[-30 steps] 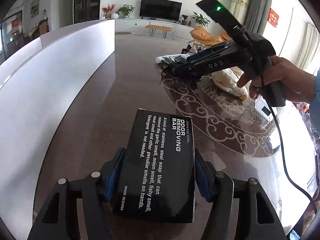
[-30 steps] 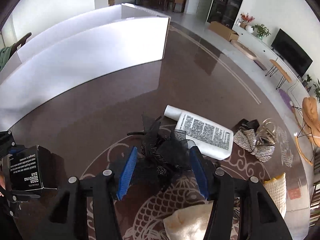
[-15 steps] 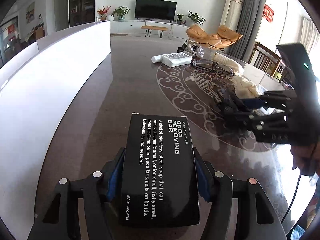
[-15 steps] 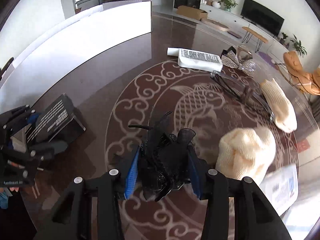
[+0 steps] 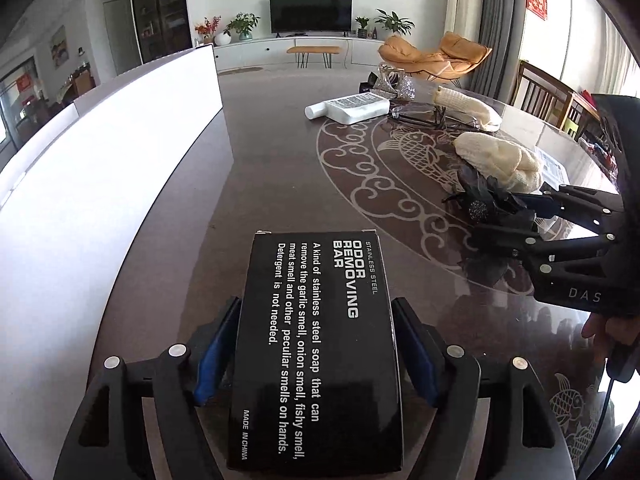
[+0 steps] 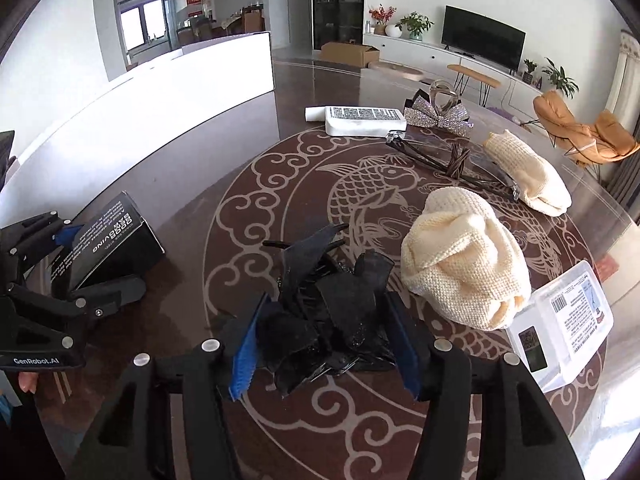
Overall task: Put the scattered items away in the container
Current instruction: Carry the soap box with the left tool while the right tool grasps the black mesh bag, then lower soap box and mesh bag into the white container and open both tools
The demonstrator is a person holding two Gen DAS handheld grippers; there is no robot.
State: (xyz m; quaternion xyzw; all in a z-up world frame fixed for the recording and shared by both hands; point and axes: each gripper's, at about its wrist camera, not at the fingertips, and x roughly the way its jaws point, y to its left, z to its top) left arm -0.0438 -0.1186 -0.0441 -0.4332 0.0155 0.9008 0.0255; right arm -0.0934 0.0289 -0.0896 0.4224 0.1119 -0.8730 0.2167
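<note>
Black box point(image 5: 316, 344) reading "ODOR REMOVING BAR", gripper point(image 5: 516, 228) perhaps marked "DAS"

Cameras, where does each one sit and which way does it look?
Left wrist: on the left gripper, looking along its just-opened jaws, black box between them, toward the TV; a hand shows.
Right wrist: on the right gripper, jaws just opened too around the black hair clip, facing the cream cloth.
Both show: box, clip, white bottle, table.

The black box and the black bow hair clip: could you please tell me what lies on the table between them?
Nothing: between the black box and the black bow hair clip only bare patterned table shows, clearest in the right wrist view.
</note>
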